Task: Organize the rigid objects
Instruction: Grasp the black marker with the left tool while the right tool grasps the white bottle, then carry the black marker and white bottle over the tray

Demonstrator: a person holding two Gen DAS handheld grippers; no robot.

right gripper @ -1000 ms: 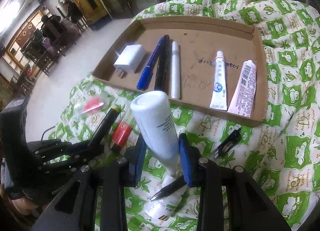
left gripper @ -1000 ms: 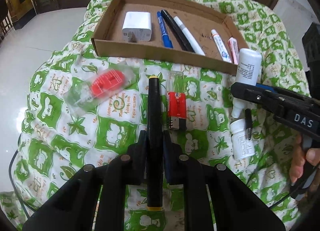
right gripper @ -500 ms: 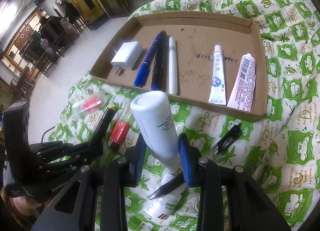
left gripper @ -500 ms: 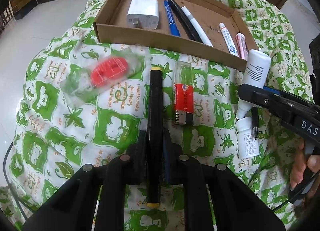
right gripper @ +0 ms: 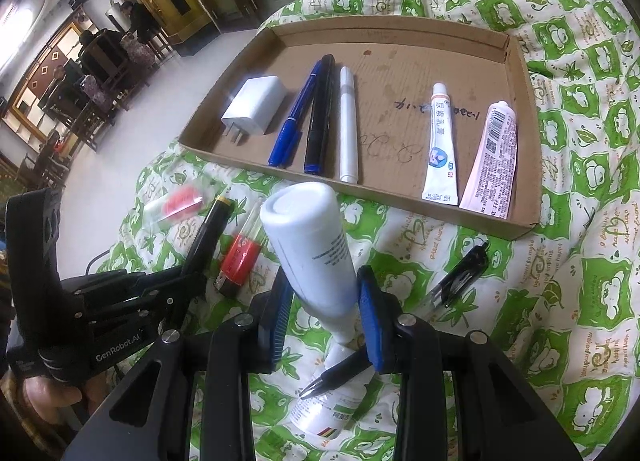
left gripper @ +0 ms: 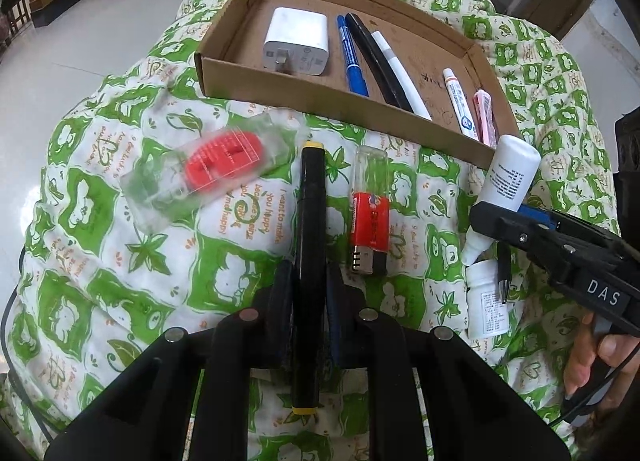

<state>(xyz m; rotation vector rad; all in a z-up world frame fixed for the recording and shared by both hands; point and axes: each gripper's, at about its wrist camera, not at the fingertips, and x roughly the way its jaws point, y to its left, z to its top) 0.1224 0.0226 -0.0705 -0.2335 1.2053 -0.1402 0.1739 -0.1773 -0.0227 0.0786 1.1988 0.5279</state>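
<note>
My left gripper (left gripper: pixel 310 273) is shut on a black marker with yellow ends (left gripper: pixel 312 221), which points toward the cardboard tray (left gripper: pixel 280 77). My right gripper (right gripper: pixel 324 293) is shut on a white bottle (right gripper: pixel 308 237), gripped near its narrow neck with the wide end toward the tray (right gripper: pixel 524 109). In the tray lie a white charger (right gripper: pixel 256 103), three pens in blue, black and white (right gripper: pixel 318 117), and two tubes (right gripper: pixel 442 141). The left gripper (right gripper: pixel 188 281) and its marker (right gripper: pixel 208 233) appear at the left of the right wrist view.
On the green patterned cloth lie a red item in a clear bag (left gripper: pixel 224 165), a red item with a clear cap (left gripper: pixel 370 217), a small white bottle (left gripper: pixel 486 309) with a pen across it (right gripper: pixel 340 375), and a black clear pen (right gripper: pixel 460 277). People sit in the background.
The left gripper has turned slightly with the marker, so the tray sits a little differently in its view. Both grips are unchanged and the right gripper has stayed put.
</note>
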